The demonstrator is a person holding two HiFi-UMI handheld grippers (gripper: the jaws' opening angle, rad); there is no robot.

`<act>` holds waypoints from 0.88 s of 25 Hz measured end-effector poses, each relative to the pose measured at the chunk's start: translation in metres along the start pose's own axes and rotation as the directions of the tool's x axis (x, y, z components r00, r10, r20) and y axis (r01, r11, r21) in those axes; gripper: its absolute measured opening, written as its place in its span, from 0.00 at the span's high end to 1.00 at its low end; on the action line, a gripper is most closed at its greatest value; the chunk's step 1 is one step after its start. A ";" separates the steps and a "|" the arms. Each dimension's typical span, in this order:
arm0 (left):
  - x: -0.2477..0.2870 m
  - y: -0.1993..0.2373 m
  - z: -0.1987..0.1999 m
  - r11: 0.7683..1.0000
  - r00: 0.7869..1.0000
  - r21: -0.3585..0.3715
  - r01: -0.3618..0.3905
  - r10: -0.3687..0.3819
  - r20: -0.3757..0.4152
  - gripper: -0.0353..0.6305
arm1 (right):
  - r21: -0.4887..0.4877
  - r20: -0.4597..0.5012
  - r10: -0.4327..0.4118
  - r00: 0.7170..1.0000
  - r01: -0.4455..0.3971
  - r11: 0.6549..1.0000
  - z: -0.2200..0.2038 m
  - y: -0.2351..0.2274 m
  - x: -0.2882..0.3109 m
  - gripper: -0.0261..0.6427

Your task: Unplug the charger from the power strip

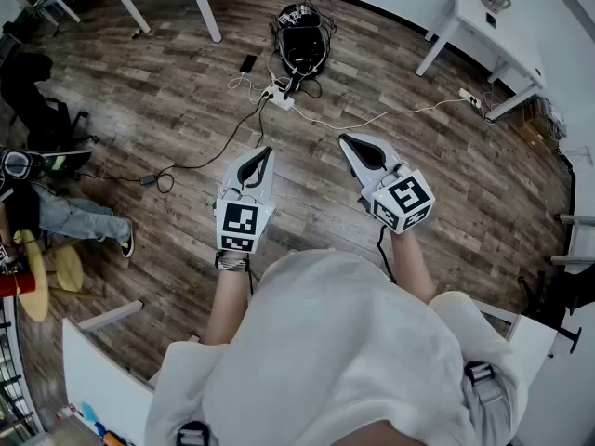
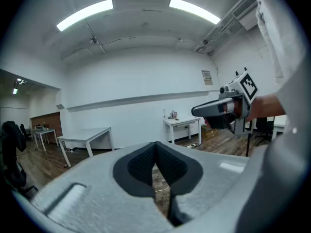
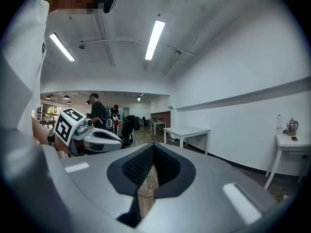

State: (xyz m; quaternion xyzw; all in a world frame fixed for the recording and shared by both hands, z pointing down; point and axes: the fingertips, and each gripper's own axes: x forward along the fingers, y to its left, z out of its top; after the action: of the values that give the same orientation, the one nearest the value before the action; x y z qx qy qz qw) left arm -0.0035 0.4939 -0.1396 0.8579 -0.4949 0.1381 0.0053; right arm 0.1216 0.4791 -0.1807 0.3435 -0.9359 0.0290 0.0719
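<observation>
The white power strip (image 1: 281,100) lies on the wooden floor well ahead of me, with white and black cables running from it. The charger on it is too small to make out. Both grippers are held at waist height, far above and short of the strip. My left gripper (image 1: 268,152) (image 2: 155,145) is shut with nothing between its pads. My right gripper (image 1: 343,139) (image 3: 153,147) also shows its pads meeting at the tips, with nothing held. Each gripper appears in the other's view: the right gripper (image 2: 195,112) and the left gripper (image 3: 119,141).
A black bag (image 1: 301,43) sits just beyond the strip, with a dark phone (image 1: 248,63) beside it. White tables (image 1: 483,28) stand at the back. A seated person (image 1: 56,214) and a round stool (image 1: 65,268) are at the left. A black cable (image 1: 191,165) crosses the floor.
</observation>
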 end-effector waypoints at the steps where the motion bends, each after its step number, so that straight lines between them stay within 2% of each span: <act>1: -0.002 0.001 0.000 1.000 1.000 -0.001 0.001 -0.001 0.000 0.94 | -0.002 0.005 0.003 1.000 -0.003 1.000 0.002 0.002 0.000 0.96; 7: -0.013 0.006 -0.001 1.000 1.000 -0.003 0.014 -0.014 0.009 0.94 | 0.007 0.026 -0.001 1.000 0.001 1.000 0.007 0.013 0.001 0.96; 13: -0.031 0.015 -0.014 1.000 1.000 -0.008 0.027 -0.027 0.011 0.94 | -0.033 0.025 -0.021 0.999 0.022 0.999 0.002 0.036 0.008 0.96; 19: -0.033 0.022 -0.017 0.999 0.999 0.002 0.043 -0.043 0.006 0.94 | -0.026 0.055 -0.025 0.998 0.027 0.999 0.002 0.045 0.018 0.96; 22: -0.026 0.029 -0.016 0.999 0.999 -0.001 0.040 -0.040 0.003 0.94 | -0.034 0.036 -0.016 0.999 0.017 0.999 0.000 0.042 0.027 0.96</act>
State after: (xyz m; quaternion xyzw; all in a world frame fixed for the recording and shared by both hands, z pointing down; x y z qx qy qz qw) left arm -0.0439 0.5036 -0.1337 0.8679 -0.4776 0.1364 0.0079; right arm 0.0739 0.4943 -0.1766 0.3503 -0.9346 0.0060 0.0611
